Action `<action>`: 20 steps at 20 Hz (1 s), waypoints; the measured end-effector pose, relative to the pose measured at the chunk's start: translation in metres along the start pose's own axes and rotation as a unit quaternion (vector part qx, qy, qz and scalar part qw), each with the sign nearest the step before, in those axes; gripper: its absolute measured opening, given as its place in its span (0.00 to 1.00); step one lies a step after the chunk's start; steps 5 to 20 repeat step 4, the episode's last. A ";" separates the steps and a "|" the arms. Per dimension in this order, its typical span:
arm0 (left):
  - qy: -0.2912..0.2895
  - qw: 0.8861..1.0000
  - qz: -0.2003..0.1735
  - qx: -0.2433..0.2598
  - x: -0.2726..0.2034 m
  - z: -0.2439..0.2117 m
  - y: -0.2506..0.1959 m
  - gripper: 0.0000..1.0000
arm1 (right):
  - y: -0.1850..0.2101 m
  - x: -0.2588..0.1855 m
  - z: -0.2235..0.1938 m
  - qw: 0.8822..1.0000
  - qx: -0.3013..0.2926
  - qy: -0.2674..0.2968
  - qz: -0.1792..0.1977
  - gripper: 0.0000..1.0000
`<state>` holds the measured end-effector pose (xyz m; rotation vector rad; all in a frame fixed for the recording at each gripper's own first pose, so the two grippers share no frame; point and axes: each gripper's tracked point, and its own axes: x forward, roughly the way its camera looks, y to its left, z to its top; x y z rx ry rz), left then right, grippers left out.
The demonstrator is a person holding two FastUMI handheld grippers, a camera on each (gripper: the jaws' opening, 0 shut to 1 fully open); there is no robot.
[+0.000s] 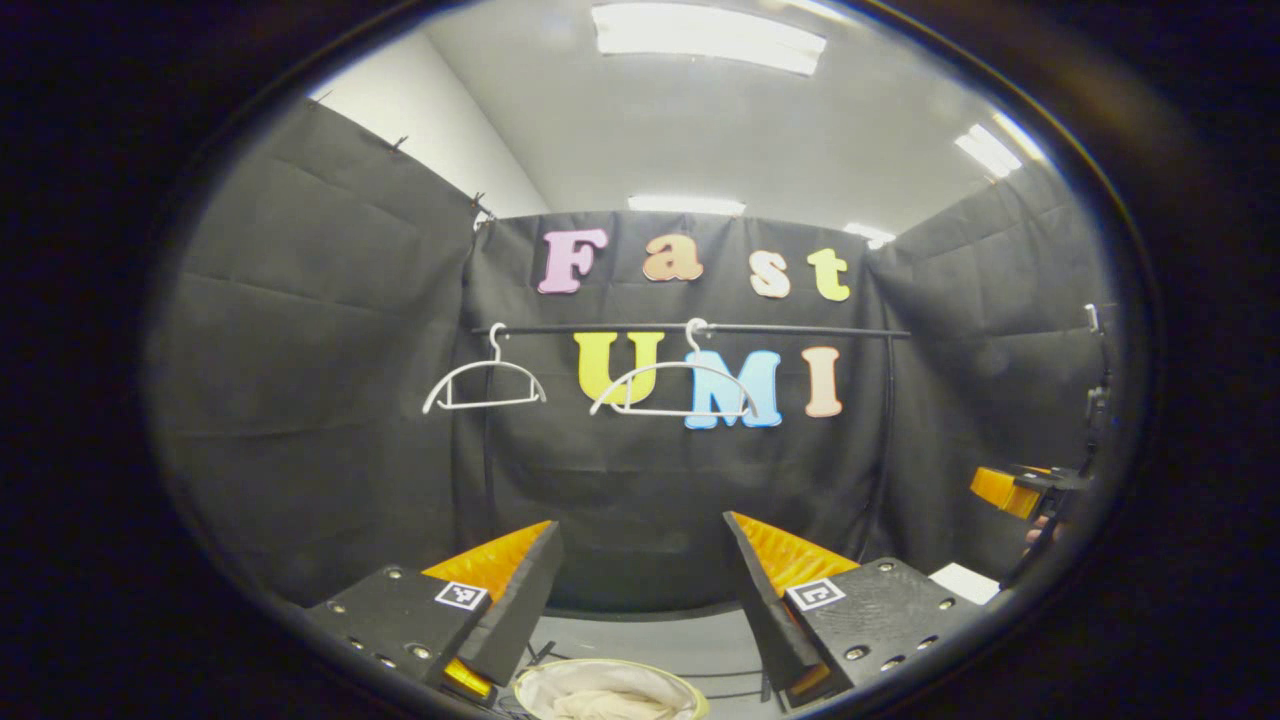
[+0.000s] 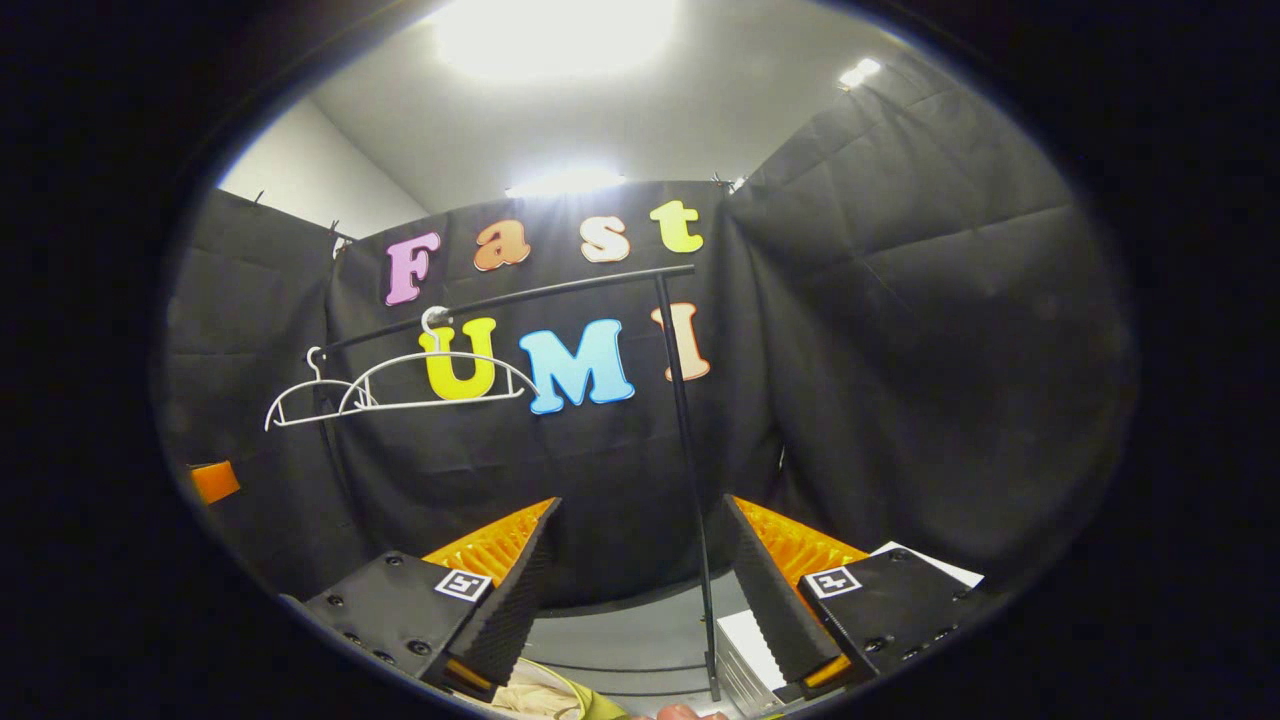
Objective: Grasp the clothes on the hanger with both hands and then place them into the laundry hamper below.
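Two white hangers [image 1: 485,385] [image 1: 672,390] hang bare on the black rail [image 1: 800,330]. Below, at the bottom of the left gripper view, the laundry hamper's yellow-green rim [image 1: 692,692] rings a cream cloth [image 1: 600,703] lying inside. My left gripper [image 1: 640,590] is open above the hamper, nothing between its fingers. In the right gripper view my right gripper [image 2: 640,590] is open too, with the cloth [image 2: 525,695] and hamper rim [image 2: 592,702] just below it and the hangers [image 2: 440,380] up to the left. Each gripper shows at the other view's edge [image 1: 1012,490] [image 2: 215,481].
The rail's thin black upright post [image 2: 685,450] stands close in front of my right gripper, down to a grey floor [image 2: 620,630]. A white flat box or sheet [image 2: 745,645] lies by the post's foot. Black cloth walls close in on three sides.
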<state>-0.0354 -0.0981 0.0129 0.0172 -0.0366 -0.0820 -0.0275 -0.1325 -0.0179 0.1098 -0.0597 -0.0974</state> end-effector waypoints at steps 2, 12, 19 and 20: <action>-0.002 1.000 -0.009 -0.006 0.003 -0.009 0.003 0.90 | 0.000 -0.005 -0.002 1.000 0.002 -0.006 -0.009 0.98; 0.005 1.000 -0.003 -0.017 0.006 -0.019 0.011 0.90 | 0.005 -0.008 -0.009 1.000 -0.002 -0.005 -0.011 0.98; 0.005 1.000 -0.003 -0.017 0.006 -0.019 0.011 0.90 | 0.005 -0.008 -0.009 1.000 -0.002 -0.005 -0.011 0.98; 0.005 1.000 -0.003 -0.017 0.006 -0.019 0.011 0.90 | 0.005 -0.008 -0.009 1.000 -0.002 -0.005 -0.011 0.98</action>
